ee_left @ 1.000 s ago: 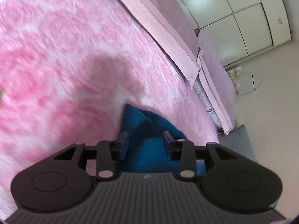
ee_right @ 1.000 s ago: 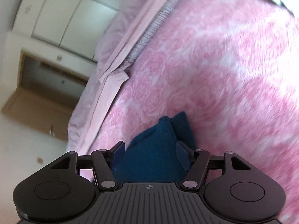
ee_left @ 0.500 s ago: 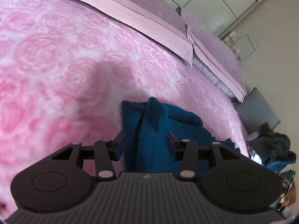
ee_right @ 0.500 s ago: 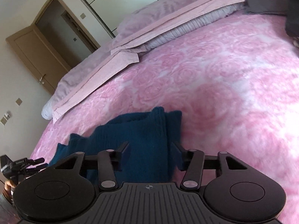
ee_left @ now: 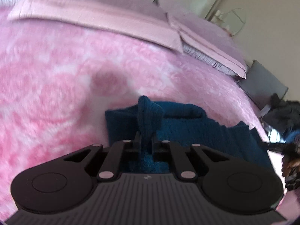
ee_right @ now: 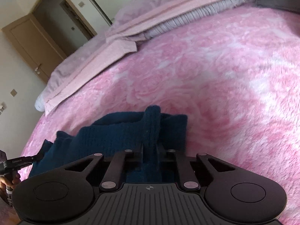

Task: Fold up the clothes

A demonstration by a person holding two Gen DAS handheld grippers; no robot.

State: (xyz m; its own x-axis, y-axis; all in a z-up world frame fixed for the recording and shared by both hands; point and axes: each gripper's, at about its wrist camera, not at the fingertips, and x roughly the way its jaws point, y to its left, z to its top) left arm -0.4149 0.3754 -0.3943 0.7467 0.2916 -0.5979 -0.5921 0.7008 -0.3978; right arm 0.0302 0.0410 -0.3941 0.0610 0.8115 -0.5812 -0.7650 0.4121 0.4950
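Observation:
A dark blue knitted sweater (ee_left: 196, 127) lies on the pink rose-patterned blanket (ee_left: 56, 86). My left gripper (ee_left: 145, 139) is shut on the sweater's left edge, with a bunched fold sticking up between the fingers. In the right wrist view the same sweater (ee_right: 116, 136) spreads to the left, and my right gripper (ee_right: 151, 148) is shut on a ribbed fold at its right edge. The left gripper (ee_right: 35, 157) shows at the far left of the right wrist view, held by a hand. The blanket (ee_right: 225, 93) fills the rest of that view.
Pink pillows (ee_left: 112, 18) run along the head of the bed, also visible as pillows (ee_right: 131, 37) in the right wrist view. A grey cushion (ee_left: 262, 82) and dark clothes (ee_left: 285, 112) sit beyond the bed's right side. A wooden door (ee_right: 30, 43) stands at the back left.
Both grippers were open around the sweater's edges and have now shut on bunched folds. Both views have swung up toward the pillows.

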